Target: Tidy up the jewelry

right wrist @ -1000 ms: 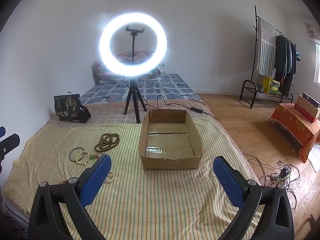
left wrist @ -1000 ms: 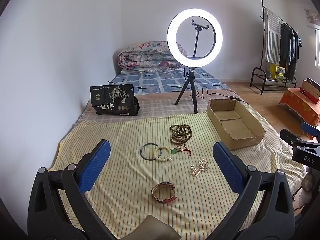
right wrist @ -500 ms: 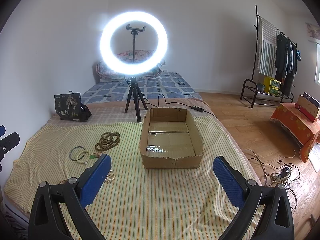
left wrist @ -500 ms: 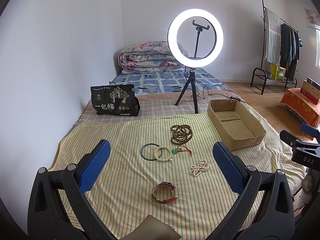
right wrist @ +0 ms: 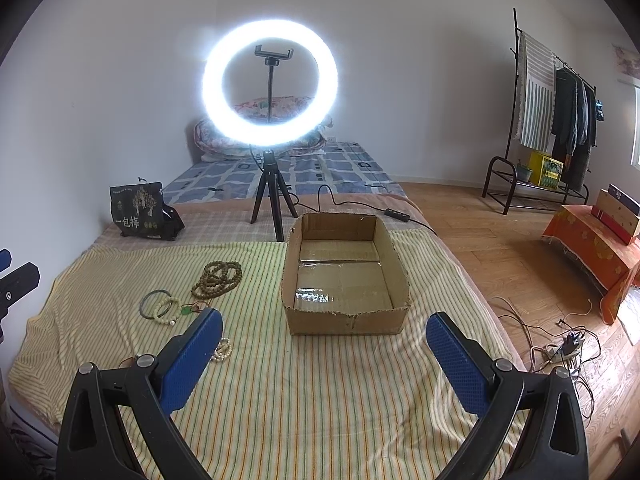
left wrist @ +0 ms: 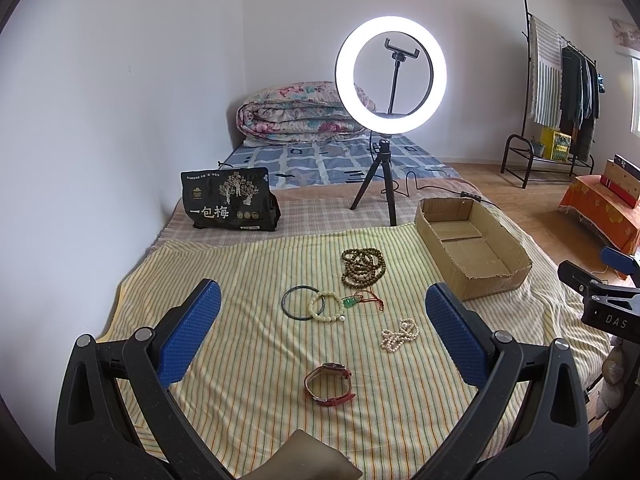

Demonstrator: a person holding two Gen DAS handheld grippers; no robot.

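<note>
Hovering above a striped yellow sheet (left wrist: 248,360), the left gripper (left wrist: 320,332) has its blue-padded jaws spread wide with nothing between them, and the jewelry lies scattered across the middle of its view. Lowest in that frame sits a red-strapped wristwatch (left wrist: 329,384), lying on the cloth between the two pads. Up and to the right of it is a small heap of white pearl beads (left wrist: 399,335), near the right pad. Toward the centre, a dark bangle (left wrist: 297,303) overlaps a cream bead bracelet (left wrist: 326,307), and just beside that lies a green pendant on a red cord (left wrist: 362,301). Above these is a coiled strand of brown prayer beads (left wrist: 363,266). An open cardboard box (left wrist: 472,276), holding nothing, stands at the right of centre, apart from all the pieces. In the right wrist view, the right gripper (right wrist: 324,354) is likewise wide apart and carrying nothing, with the box just beyond it in the middle of the frame; the jewelry appears at the left, and the pearl beads peek out beside its left pad. A lit ring light on a tripod (left wrist: 390,76) stands behind the sheet, with a black printed bag (left wrist: 228,200) at its left and a folded floral quilt (left wrist: 296,114) near the wall.
</note>
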